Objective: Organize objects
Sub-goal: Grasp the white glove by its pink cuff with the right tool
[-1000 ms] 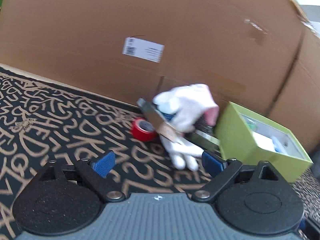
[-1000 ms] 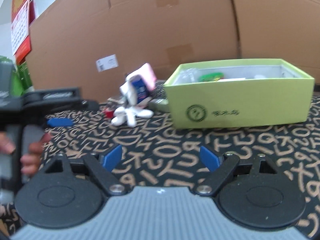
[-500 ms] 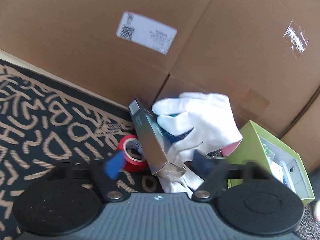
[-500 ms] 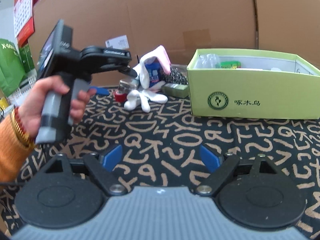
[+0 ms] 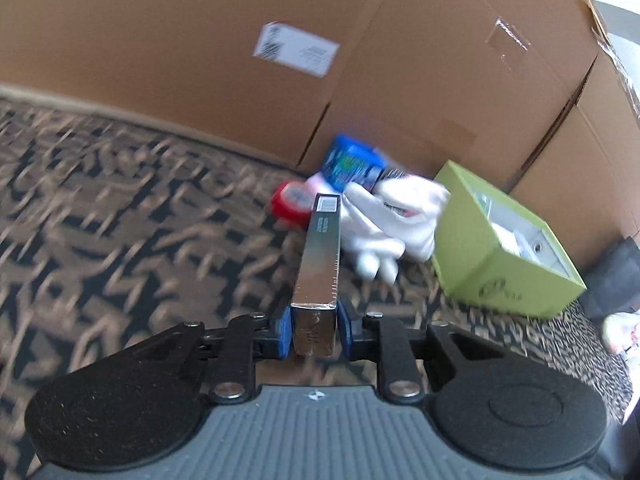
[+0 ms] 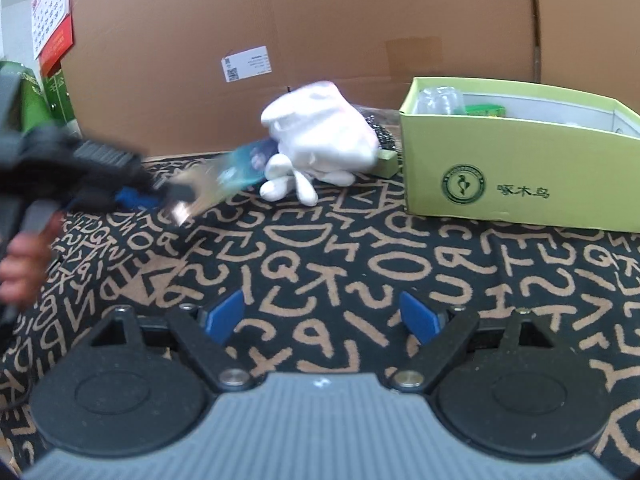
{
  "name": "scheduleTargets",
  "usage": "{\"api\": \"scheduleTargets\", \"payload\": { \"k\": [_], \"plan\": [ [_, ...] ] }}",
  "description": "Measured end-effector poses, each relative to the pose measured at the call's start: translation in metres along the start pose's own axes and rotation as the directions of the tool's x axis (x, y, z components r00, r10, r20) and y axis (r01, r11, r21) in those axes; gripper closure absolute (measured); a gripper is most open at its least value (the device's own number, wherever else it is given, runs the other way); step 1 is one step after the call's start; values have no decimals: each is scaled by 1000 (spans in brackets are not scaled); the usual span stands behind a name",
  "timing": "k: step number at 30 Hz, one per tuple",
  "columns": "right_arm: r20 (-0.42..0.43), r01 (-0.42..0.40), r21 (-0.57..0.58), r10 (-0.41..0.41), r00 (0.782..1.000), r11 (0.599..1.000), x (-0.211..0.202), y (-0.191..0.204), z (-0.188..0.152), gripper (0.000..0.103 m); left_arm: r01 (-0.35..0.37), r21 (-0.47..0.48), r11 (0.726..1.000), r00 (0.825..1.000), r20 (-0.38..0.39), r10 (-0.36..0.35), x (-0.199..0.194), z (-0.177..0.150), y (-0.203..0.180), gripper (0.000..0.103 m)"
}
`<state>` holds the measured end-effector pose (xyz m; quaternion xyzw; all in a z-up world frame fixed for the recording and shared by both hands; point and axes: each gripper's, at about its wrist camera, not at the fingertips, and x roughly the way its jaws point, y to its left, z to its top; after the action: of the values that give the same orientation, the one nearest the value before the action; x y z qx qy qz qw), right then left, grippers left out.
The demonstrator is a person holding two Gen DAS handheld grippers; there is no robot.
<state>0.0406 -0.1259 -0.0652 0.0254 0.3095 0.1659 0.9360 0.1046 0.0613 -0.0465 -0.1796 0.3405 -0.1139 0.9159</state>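
Note:
My left gripper (image 5: 314, 330) is shut on a long silver box (image 5: 320, 256) that points forward, above the lettered mat. In the right wrist view the left gripper (image 6: 160, 192) holds that box (image 6: 216, 184) at the left, blurred. A white glove (image 5: 388, 220) lies ahead beside a blue box (image 5: 350, 164) and a red tape roll (image 5: 290, 204). The glove (image 6: 320, 136) sits left of the open green box (image 6: 516, 176). The green box (image 5: 500, 248) is at the right in the left wrist view. My right gripper (image 6: 324, 316) is open and empty over the mat.
Tall cardboard panels (image 5: 280, 60) stand behind the objects. The black mat with tan letters (image 6: 320, 248) covers the surface. A dark chain-like item on a small box (image 6: 382, 140) lies between glove and green box. Green packages (image 6: 52, 92) stand at far left.
My left gripper has closed on the silver box and pulled it back from the glove pile. The glove has slumped and the blue box shows. The right gripper stays open.

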Motion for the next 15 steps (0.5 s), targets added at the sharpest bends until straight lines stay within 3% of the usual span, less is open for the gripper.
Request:
{"api": "scheduleTargets", "payload": {
  "k": [4, 5, 8, 15],
  "plan": [
    [1, -9, -28, 9, 1000, 1000, 2, 7, 2, 17, -124, 10, 992, 992, 33, 124, -22, -20, 15, 75],
    [-2, -10, -33, 10, 1000, 999, 3, 9, 3, 17, -144, 12, 989, 988, 53, 143, -24, -20, 17, 69],
    [-8, -14, -36, 13, 1000, 999, 6, 13, 4, 17, -143, 48, 988, 986, 89, 139, -25, -15, 14, 34],
    [-7, 3, -60, -4, 1000, 998, 3, 17, 7, 17, -187, 156, 970, 981, 82, 176, 11, -2, 3, 32]
  ]
}}
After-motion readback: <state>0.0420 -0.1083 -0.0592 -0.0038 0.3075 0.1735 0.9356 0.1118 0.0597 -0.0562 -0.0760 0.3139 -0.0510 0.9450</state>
